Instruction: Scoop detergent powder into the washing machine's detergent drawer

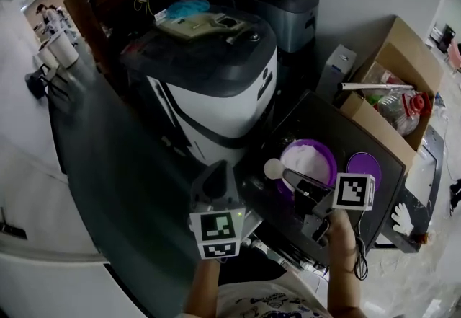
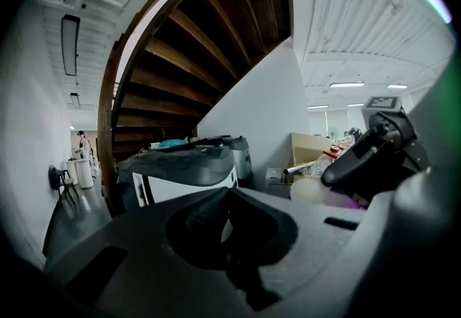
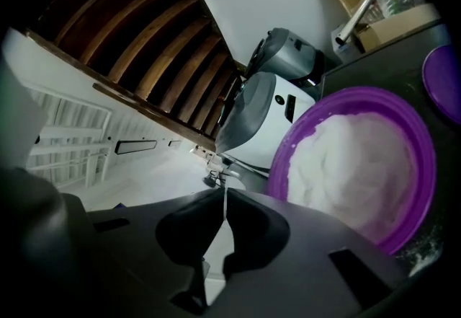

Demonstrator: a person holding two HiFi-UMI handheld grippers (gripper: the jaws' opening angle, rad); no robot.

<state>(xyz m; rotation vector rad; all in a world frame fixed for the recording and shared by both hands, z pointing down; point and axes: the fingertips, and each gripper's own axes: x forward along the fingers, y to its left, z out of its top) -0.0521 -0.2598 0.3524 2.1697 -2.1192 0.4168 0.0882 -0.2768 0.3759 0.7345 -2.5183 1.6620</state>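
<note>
Head view: R gripper [image 1: 295, 180] jaws clamped on scoop [image 1: 274, 169] over purple powder tub [image 1: 310, 142]; L gripper [image 1: 218, 169] jaws together, empty. Keep scoop level twd far-left washer [image 1: 216, 93].

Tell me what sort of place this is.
Probably a laundry or utility nook under a wooden staircase, off a larger hall. A white and dark machine, likely a washer, stands by the wall, with a cardboard box of bottles and a purple tub of white powder nearby.

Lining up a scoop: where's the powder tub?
Head view, lower right: the purple tub sits on the dark top, just beyond the right gripper, its lid alongside.
</note>
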